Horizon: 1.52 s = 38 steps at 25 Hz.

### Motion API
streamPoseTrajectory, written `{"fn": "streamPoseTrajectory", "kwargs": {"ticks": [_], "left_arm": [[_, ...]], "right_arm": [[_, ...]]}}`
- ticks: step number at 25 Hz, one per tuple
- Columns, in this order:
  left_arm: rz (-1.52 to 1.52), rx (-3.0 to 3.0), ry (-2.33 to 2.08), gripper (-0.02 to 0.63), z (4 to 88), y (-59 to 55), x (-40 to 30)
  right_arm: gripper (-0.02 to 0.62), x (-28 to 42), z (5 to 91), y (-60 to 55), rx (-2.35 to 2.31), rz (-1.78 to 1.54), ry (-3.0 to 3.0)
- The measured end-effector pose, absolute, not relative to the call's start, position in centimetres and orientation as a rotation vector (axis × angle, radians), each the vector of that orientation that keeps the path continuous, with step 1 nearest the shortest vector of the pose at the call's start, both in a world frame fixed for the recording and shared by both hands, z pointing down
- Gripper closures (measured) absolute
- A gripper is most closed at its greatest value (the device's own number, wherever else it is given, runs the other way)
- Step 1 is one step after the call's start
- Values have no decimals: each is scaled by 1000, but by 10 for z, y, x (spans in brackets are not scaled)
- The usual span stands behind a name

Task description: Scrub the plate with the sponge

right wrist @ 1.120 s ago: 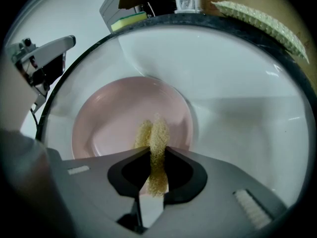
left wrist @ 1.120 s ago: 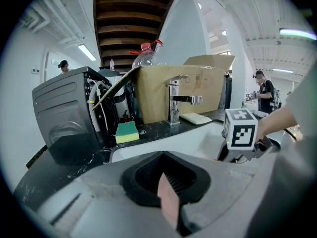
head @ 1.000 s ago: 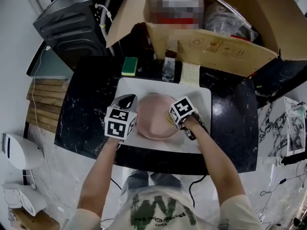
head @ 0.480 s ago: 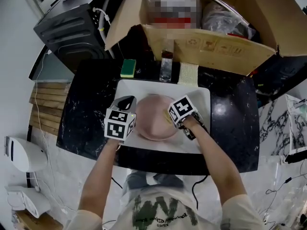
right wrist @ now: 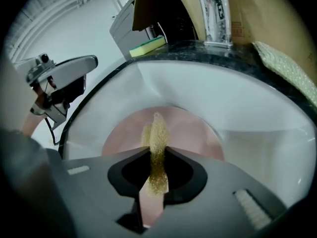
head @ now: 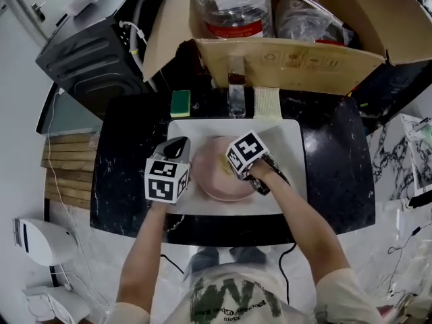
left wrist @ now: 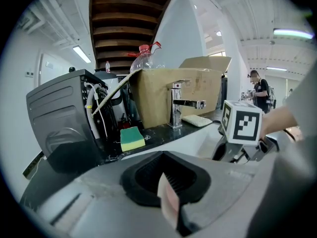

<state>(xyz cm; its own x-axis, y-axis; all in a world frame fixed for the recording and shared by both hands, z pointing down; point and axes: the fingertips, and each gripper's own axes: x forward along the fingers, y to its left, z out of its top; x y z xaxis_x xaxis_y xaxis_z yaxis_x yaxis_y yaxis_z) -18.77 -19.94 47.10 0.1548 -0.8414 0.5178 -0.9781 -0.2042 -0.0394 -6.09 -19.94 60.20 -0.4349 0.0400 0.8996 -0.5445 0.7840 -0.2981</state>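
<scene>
Near edge of the sink (head: 290,204) first: the left gripper (left wrist: 171,202) is clenched on the rim of the pink plate (head: 212,175). A thin pink edge shows pinched between its jaws, on the plate's left side. That is the anchor, and the grip wants to stay firm so the plate cannot skate on the white floor of the sink.

Over to the right gripper (right wrist: 156,177), which is clamped on the yellow sponge (right wrist: 157,143). The sponge is squeezed narrow and stands edge-on, its tip over the middle of the plate. Whether it is pressing on the plate or just above it, I cannot tell. With only that thin tip out front, my call is short overlapping strokes. Tilt the gripper so more of the sponge lies on the plate, and work out from the centre.

Now for room to move. The plate sits left of centre in the sink, so the bare floor on the right gives the arm the easiest swing. The left gripper closes off the left side.

At the sink's far edge stands 1 faucet (head: 235,100), so far-going strokes should stop short of it. A spare green sponge (head: 180,103) lies on the black countertop (head: 128,160) by the sink's far-left corner. A pale cloth (head: 267,103) sits right of the faucet, and the cardboard box (head: 297,63) walls off everything behind.
</scene>
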Motion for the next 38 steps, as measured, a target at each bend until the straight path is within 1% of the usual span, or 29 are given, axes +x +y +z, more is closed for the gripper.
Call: {"fn": "streamPoseTrajectory", "kwargs": {"ticks": [9, 14, 23, 38], "left_arm": [[645, 2172, -1716, 603, 468, -195, -200], [656, 2194, -1690, 603, 469, -192, -201], [666, 2224, -1653, 603, 471, -187, -194], [660, 2247, -1635, 603, 471, -182, -181]], "right_arm": [[532, -106, 611, -172, 332, 797, -1918], [532, -119, 617, -159, 311, 876, -1902], [532, -116, 624, -148, 308, 902, -1865], [532, -95, 624, -134, 268, 844, -1824]]}}
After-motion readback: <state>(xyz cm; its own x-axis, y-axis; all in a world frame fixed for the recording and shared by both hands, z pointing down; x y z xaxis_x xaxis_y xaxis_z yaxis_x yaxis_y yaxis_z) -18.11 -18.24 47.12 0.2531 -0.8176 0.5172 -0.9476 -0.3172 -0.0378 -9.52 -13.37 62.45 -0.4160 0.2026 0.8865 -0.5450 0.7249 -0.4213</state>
